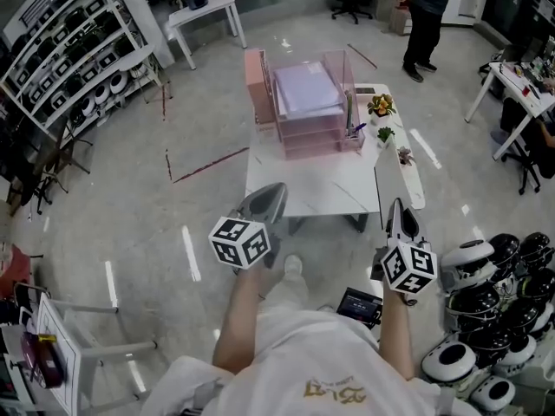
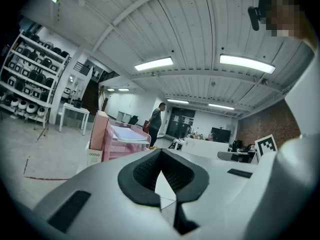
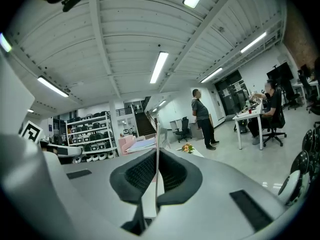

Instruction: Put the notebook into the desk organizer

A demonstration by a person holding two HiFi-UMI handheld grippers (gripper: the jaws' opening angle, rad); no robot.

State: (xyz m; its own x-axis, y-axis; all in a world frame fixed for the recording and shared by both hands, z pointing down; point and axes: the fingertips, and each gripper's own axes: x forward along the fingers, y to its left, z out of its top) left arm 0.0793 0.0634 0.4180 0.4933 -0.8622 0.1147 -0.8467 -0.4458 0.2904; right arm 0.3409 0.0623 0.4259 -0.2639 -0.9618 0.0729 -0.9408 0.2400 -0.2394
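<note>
The pink desk organizer [image 1: 308, 120], with papers in its top tray, stands at the far end of the white table [image 1: 312, 193]. It also shows in the left gripper view [image 2: 120, 141] and the right gripper view [image 3: 135, 145]. Both grippers hang short of the table's near edge. My right gripper [image 1: 397, 204] [image 3: 157, 154] is shut on a thin white flat thing seen edge-on, the notebook [image 3: 157, 134], which sticks up past the jaws. My left gripper [image 1: 277, 189] [image 2: 160, 156] is shut, with nothing in it. From the head view the notebook cannot be made out.
Small potted plants [image 1: 380, 107] line the table's right side. A person [image 1: 427, 16] stands far right. Shelving [image 1: 69, 50] runs along the left, and a small white table [image 1: 204, 11] stands behind. Round black-and-white devices [image 1: 486, 310] crowd the floor on my right, and a white frame [image 1: 87, 345] is at my left.
</note>
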